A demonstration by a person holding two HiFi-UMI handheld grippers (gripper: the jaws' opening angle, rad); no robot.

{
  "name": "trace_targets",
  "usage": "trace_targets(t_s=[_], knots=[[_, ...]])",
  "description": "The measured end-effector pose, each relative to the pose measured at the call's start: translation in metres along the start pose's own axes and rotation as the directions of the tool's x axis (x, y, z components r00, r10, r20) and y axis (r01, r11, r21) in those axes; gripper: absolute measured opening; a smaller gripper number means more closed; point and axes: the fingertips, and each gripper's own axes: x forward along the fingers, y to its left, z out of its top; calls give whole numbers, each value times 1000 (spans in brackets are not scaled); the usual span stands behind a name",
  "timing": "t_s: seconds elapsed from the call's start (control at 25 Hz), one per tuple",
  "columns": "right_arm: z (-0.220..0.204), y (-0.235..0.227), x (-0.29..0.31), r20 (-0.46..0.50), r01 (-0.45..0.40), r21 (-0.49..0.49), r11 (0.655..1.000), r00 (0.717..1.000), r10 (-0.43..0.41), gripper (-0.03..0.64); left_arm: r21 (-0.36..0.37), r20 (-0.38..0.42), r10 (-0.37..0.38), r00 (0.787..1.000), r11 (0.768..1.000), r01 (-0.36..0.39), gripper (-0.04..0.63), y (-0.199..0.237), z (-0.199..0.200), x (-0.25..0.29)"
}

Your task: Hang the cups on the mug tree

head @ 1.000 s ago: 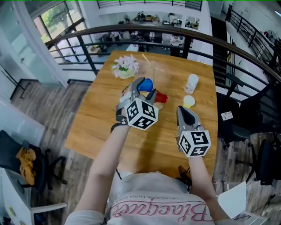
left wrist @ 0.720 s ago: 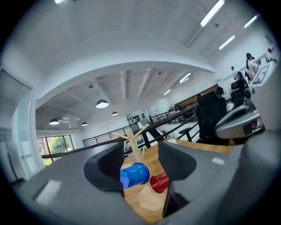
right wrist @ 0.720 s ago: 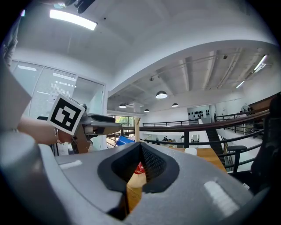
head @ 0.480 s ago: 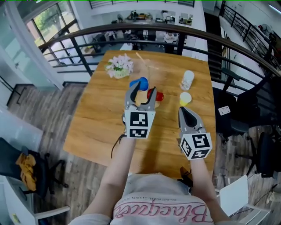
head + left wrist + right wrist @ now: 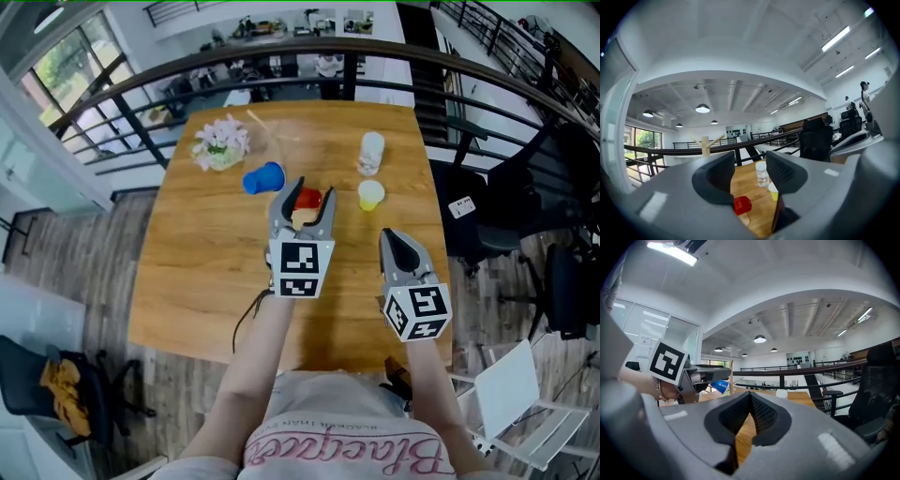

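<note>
My left gripper hovers over the middle of the wooden table, its jaws closing. A red cup lies on its side between the fingertips, and the pads stand clear of it. In the left gripper view that red cup shows low in the gap of the gripper. A blue cup lies tipped over to the left. A yellow cup and a clear cup stand to the right. The wooden mug tree rises at the table's far side. My right gripper is shut and empty near the front right.
A bunch of pale flowers sits at the table's far left corner. A dark railing curves behind the table. Black office chairs stand to the right, and the table's front edge runs just before my body.
My left gripper has swung right, away from the blue cup, and straightened up around the red cup with its jaws narrower. The right gripper has stayed put.
</note>
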Motion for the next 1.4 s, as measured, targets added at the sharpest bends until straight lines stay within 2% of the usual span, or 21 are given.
trace_targets(t_s=[0.36, 0.68, 0.8, 0.92, 1.2, 1.4], knots=[[-26, -34, -22, -49, 103, 45, 994, 994, -101, 2, -15, -37, -141, 989, 990, 141, 205, -60, -24, 28], [-45, -57, -27, -92, 167, 68, 984, 983, -161, 2, -50, -109, -223, 969, 975, 218, 207, -94, -60, 58], [-53, -64, -27, -112, 183, 77, 980, 978, -174, 2, -67, -159, -237, 958, 971, 229, 211, -102, -80, 70], [-64, -72, -28, -135, 197, 84, 977, 973, -185, 2, -97, -212, -249, 945, 967, 234, 271, -111, -105, 82], [-85, -87, -22, -180, 213, 102, 972, 965, -193, 2, -146, -295, -256, 921, 964, 221, 325, -118, -156, 104], [-105, -93, -20, -213, 227, 124, 966, 957, -198, 2, -138, -382, -243, 892, 969, 205, 344, -117, -197, 120]])
